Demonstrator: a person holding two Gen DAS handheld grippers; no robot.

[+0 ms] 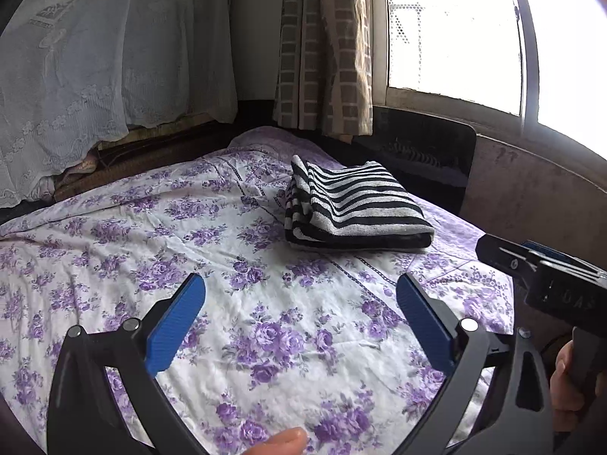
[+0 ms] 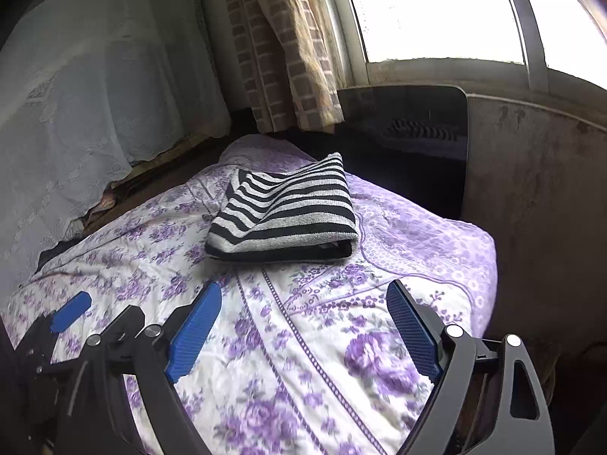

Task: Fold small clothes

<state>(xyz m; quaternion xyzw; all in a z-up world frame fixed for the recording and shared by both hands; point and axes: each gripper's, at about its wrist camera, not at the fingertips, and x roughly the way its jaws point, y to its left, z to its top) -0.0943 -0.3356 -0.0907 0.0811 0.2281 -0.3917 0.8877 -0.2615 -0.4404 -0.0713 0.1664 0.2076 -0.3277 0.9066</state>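
Lying near the far edge of the purple floral cotton bedsheet (image 1: pixel 265 326), the folded black-and-grey striped knit garment (image 1: pixel 353 204) is shown; left gripper (image 1: pixel 299 288) and right gripper (image 2: pixel 303 295) are held spread, empty, over bare sheet.

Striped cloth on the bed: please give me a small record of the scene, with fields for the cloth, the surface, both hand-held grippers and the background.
cloth: black and grey striped garment, folded into a compact stack
surface: bed sheet, white with purple flowers
left hand-held gripper: open, empty, short of the garment
right hand-held gripper: open, empty, short of the garment
contact: neither gripper touches the garment
background: patterned curtain, bright window, white lace cover
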